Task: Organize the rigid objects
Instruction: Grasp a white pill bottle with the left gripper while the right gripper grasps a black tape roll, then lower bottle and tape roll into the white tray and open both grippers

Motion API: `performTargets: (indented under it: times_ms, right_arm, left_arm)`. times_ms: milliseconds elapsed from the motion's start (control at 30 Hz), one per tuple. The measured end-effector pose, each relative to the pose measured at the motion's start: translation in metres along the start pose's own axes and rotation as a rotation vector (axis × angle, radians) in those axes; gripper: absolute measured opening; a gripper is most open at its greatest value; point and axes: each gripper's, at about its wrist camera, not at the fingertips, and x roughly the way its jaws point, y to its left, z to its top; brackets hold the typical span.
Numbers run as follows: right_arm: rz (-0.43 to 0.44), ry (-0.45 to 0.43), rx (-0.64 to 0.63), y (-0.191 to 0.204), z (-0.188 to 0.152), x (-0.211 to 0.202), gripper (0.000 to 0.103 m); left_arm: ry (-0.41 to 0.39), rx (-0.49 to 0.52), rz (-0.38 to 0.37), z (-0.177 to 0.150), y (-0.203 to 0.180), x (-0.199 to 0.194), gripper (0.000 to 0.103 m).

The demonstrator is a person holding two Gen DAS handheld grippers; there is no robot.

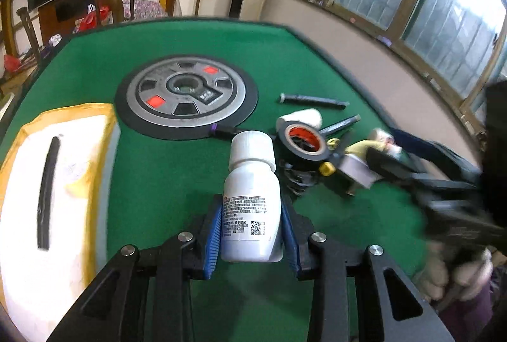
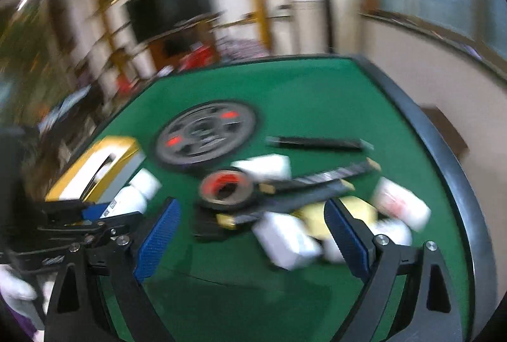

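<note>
White labelled bottle (image 1: pixel 250 199), capped

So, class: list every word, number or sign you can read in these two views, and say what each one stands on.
None reads clearly.
White plastic bottle label: small print and a QR code, too small.
Grey round centre disc of the green table: markings too small.
Right wrist view: all blurred.

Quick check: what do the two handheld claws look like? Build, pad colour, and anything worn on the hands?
Both claws match: black linkage arms with triangular cut-outs and round silver pivot bolts. The left claw and right claw each carry ribbed blue pads on the inner finger faces. No cables or markings can be made out. The hand on the left claw wears a white glove.
</note>
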Motion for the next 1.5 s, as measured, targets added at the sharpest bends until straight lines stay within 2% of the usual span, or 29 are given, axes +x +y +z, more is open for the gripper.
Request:
performTargets:
  times_ms: [67, 100, 200, 300, 333, 367, 433, 600, 700, 800, 933, 1067, 1133, 1233, 1267, 1300, 1367, 1500]
  right_arm:
    - [-0.001, 0.025, -0.094, 0.027, 0.012, 0.016, 0.091]
    - [-0.013, 0.037, -0.135, 0.038, 0.015, 0.024, 0.087]
    - [-0.032, 0.136, -0.212, 0.060, 0.018, 0.058, 0.058]
    - [-0.092, 0.213, -0.219, 0.061, 0.012, 0.087, 0.043]
    - [-0.102, 0.231, -0.210, 0.058, 0.010, 0.093, 0.031]
    - [-0.107, 0.231, -0.198, 0.055, 0.009, 0.096, 0.028]
    - [-0.052, 0.229, -0.134, 0.047, 0.012, 0.091, 0.016]
    - [-0.028, 0.181, -0.115, 0.052, 0.027, 0.061, 0.015]
    - [0.033, 0.137, -0.112, 0.068, 0.043, 0.038, 0.015]
    - [0.141, 0.132, -0.127, 0.101, 0.056, 0.028, 0.015]
    - [0.252, 0.178, -0.177, 0.157, 0.060, 0.040, 0.015]
    - [0.290, 0.228, -0.233, 0.210, 0.056, 0.068, 0.015]
    - [0.310, 0.259, -0.241, 0.227, 0.054, 0.082, 0.015]
    - [0.338, 0.303, -0.236, 0.246, 0.050, 0.100, 0.015]
    - [0.344, 0.311, -0.234, 0.249, 0.048, 0.104, 0.015]
    - [0.348, 0.323, -0.240, 0.255, 0.044, 0.108, 0.015]
    - [0.353, 0.344, -0.248, 0.260, 0.039, 0.113, 0.015]
    - [0.373, 0.392, -0.251, 0.269, 0.030, 0.119, 0.015]
  left_arm:
    - [-0.018, -0.021, -0.013, -0.004, 0.009, -0.017, 0.035]
    - [-0.027, -0.034, -0.015, -0.007, 0.015, -0.026, 0.035]
    - [-0.042, -0.067, -0.005, -0.013, 0.037, -0.049, 0.035]
    - [-0.071, -0.091, 0.029, -0.020, 0.061, -0.072, 0.035]
    - [-0.085, -0.097, 0.047, -0.022, 0.069, -0.081, 0.035]
    - [-0.095, -0.103, 0.062, -0.023, 0.077, -0.086, 0.035]
    - [-0.115, -0.117, 0.091, -0.026, 0.094, -0.099, 0.036]
    - [-0.129, -0.184, 0.174, -0.027, 0.146, -0.111, 0.036]
    - [-0.108, -0.216, 0.208, -0.022, 0.174, -0.101, 0.036]
    - [-0.063, -0.234, 0.242, -0.015, 0.198, -0.078, 0.036]
    - [0.010, -0.268, 0.238, -0.006, 0.222, -0.044, 0.036]
    - [0.056, -0.257, 0.259, 0.005, 0.230, -0.015, 0.036]
    - [0.074, -0.268, 0.250, 0.009, 0.236, -0.006, 0.036]
    - [0.072, -0.275, 0.276, 0.016, 0.241, 0.004, 0.037]
    - [0.063, -0.282, 0.257, 0.018, 0.244, 0.003, 0.042]
    - [0.052, -0.294, 0.235, 0.019, 0.246, 0.001, 0.054]
    - [0.022, -0.322, 0.191, 0.024, 0.252, -0.003, 0.065]
    - [-0.028, -0.325, 0.155, 0.029, 0.252, -0.020, 0.065]
